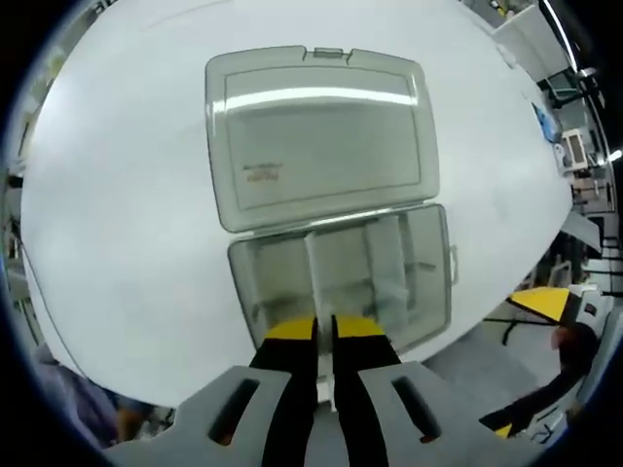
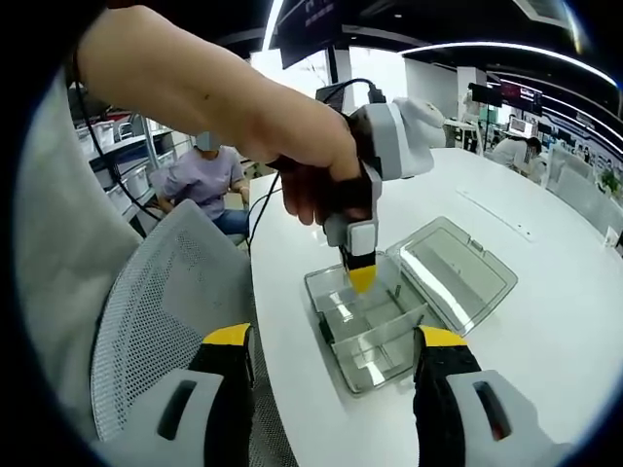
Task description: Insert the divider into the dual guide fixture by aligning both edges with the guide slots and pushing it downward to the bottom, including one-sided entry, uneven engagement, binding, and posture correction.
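Your left tool [image 1: 323,329] pinches the clear divider [image 1: 314,282] upright over the open compartment box [image 2: 375,331] on the bench [image 1: 127,224]. Seat both edges in the guide slots evenly, then press straight down; level it if one side binds. Right tool [image 2: 331,365] hangs spread.

You have almost nothing to read here. On the open lid [image 1: 321,136] of the clear compartment box, toward its left side in the left gripper view, there is a small reddish printed mark [image 1: 262,173] of two short lines, but it is too small and blurred to make out any letters. No other label, brand, number or sign around that lid is legible in either view.
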The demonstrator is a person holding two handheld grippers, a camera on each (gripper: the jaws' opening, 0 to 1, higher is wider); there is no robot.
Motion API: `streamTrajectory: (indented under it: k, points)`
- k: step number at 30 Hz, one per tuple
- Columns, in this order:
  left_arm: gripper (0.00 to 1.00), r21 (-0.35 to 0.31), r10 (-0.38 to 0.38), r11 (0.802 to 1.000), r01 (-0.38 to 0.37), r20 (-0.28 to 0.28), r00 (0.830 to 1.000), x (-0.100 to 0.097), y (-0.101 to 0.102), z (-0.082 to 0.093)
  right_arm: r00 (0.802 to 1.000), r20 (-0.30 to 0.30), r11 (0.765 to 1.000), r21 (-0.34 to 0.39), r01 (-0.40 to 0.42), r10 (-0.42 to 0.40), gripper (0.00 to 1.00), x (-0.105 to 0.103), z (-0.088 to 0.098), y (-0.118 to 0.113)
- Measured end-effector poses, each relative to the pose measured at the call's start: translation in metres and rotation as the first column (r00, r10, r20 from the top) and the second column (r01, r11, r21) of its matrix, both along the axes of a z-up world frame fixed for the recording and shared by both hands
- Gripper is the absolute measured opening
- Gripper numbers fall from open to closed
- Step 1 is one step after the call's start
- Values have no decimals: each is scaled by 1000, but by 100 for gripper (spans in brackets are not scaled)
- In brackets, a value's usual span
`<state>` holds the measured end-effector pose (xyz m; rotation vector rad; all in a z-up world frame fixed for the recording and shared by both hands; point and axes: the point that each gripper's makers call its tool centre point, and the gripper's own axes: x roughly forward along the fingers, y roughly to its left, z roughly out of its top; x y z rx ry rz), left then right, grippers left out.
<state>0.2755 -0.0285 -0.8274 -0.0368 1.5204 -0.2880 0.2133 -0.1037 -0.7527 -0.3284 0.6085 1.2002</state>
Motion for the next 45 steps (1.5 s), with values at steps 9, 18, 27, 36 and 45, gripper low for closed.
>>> streamTrajectory:
  k: [9,18,27,36,45]
  points:
    - [1,7,-2,1000,2,-2,1000,0,1,0,1000,-1,1000,-1,3,-3,63,0,0,-2]
    - [1,21,-10,1000,10,-17,1000,1,-2,0,1000,0,1000,-2,2,-2,63,1,0,-2]
    - [1,32,-31,999,31,-24,999,0,-7,0,1000,-1,1000,0,5,-5,63,1,1,-4]
    - [1,47,-49,998,50,-22,999,1,-4,-1,1000,-6,1000,0,8,-8,63,0,0,-4]
    - [1,48,-55,997,56,-21,998,0,-7,-2,1000,-8,1000,2,11,-11,63,0,-1,-4]
